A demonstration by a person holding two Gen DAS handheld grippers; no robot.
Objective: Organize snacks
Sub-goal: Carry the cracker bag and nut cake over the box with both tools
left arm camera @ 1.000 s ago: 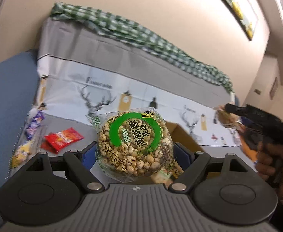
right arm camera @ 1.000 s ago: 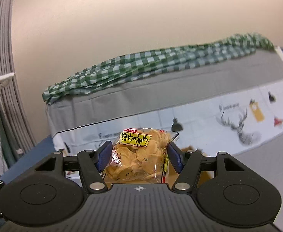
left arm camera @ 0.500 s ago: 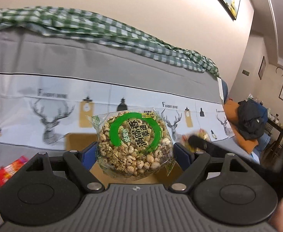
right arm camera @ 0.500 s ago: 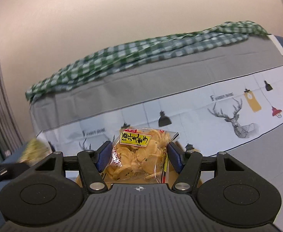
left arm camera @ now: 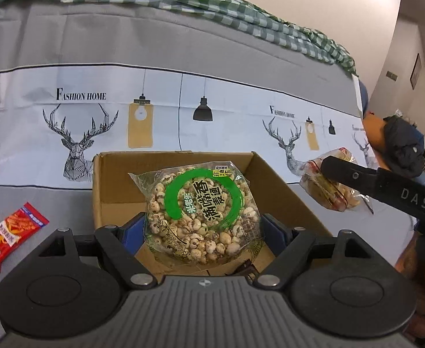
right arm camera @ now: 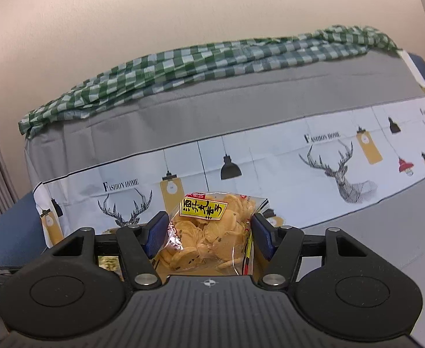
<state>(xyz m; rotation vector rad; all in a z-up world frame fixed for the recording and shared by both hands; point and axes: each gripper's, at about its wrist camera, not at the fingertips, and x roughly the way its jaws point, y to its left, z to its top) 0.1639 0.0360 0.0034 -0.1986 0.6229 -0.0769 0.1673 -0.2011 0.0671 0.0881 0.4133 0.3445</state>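
Both hands have swung from the loose snacks toward the open brown cardboard box, which now fills the left view's middle; it sits on a grey cloth-covered surface before a deer-printed drape, presumably as the collecting bin; left tool is spread wide yet clamped on a round clear bag of puffed grains with a green ring label, hanging over the box; right tool, about half spread, grips a clear bag of pale yellow crackers with a yellow label, just beside the box's right rim; a small red snack packet lies left, unsorted.
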